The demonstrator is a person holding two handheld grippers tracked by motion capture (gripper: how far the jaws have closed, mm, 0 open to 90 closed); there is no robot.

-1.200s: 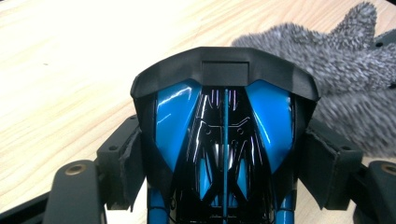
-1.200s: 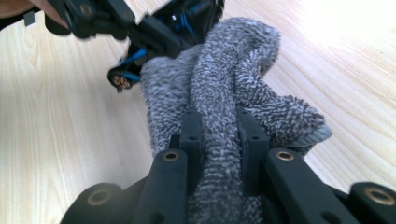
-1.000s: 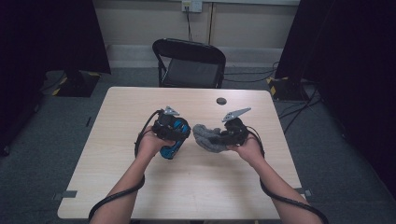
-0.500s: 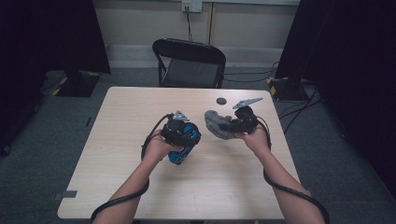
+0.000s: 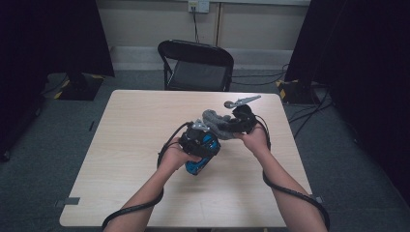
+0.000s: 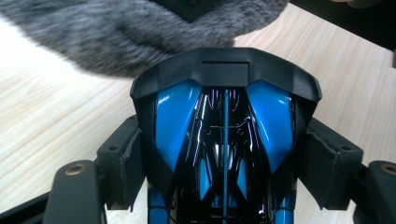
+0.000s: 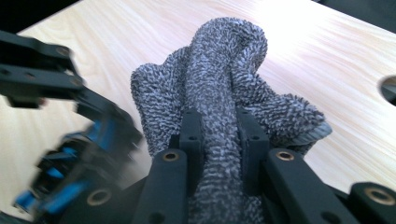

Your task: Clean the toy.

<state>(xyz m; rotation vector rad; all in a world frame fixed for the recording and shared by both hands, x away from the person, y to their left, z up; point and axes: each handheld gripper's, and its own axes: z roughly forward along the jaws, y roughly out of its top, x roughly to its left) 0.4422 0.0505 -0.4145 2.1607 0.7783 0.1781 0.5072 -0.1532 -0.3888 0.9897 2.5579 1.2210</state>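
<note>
A glossy blue and black toy-like object (image 5: pixel 199 165) (image 6: pixel 224 140) is clamped between the pads of my left gripper (image 5: pixel 197 140) (image 6: pixel 224 158), held just above the table's middle. My right gripper (image 5: pixel 238 122) (image 7: pixel 219 135) is shut on a fuzzy grey cloth (image 5: pixel 212 118) (image 7: pixel 224 70), which bunches up past its jaws. The cloth (image 6: pixel 116 42) hangs right at the far end of the blue object, close to or touching it; I cannot tell which. The two grippers are close together, left one nearer the person.
The light wooden table (image 5: pixel 121 145) is bare on its left half and along the front. A small dark round thing (image 7: pixel 387 88) lies on the table at the right gripper view's edge. A black folding chair (image 5: pixel 196 63) stands behind the table.
The left gripper has carried the blue object to the right. The right gripper has lifted the cloth farther back. The cloth now meets the blue object's far end.
</note>
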